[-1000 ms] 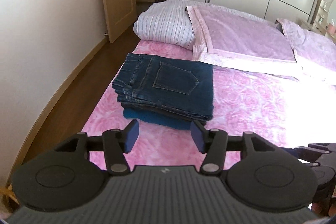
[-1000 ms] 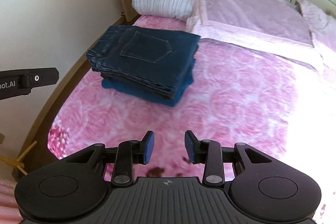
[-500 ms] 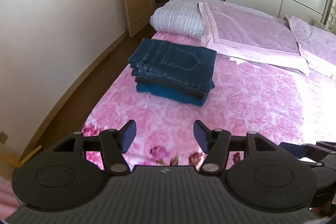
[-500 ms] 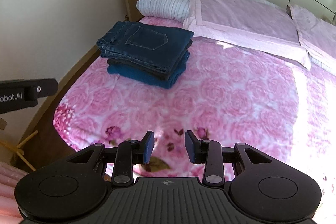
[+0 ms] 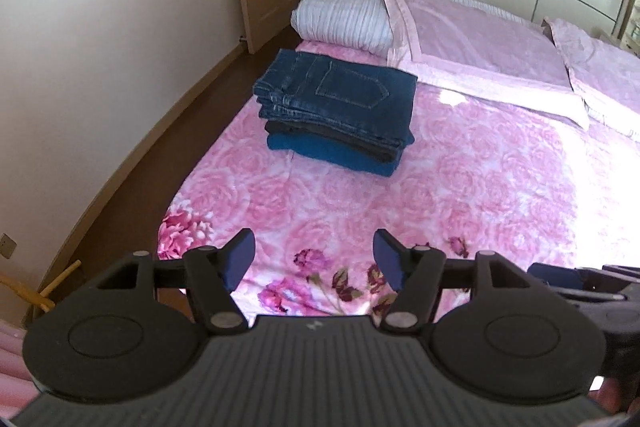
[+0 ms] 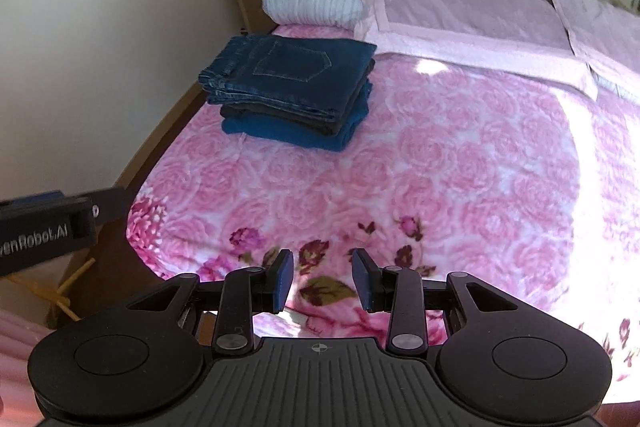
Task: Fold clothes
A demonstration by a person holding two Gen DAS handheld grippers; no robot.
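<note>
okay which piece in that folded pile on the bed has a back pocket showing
The top one: the dark blue jeans, with a stitched back pocket facing up. The dark garment beneath and the brighter blue piece at the bottom show only folded edges.

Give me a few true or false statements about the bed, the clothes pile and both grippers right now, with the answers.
1. The folded jeans top the pile. True.
2. The left gripper grips the jeans. False: its jaws have just been opening, nothing between them.
3. The pile sits on the rose-print bedspread. True.
4. The right gripper is clamped on fabric. False: it is open and holds nothing.
5. The pile lies on the striped pillow. False: it lies in front of it.
</note>
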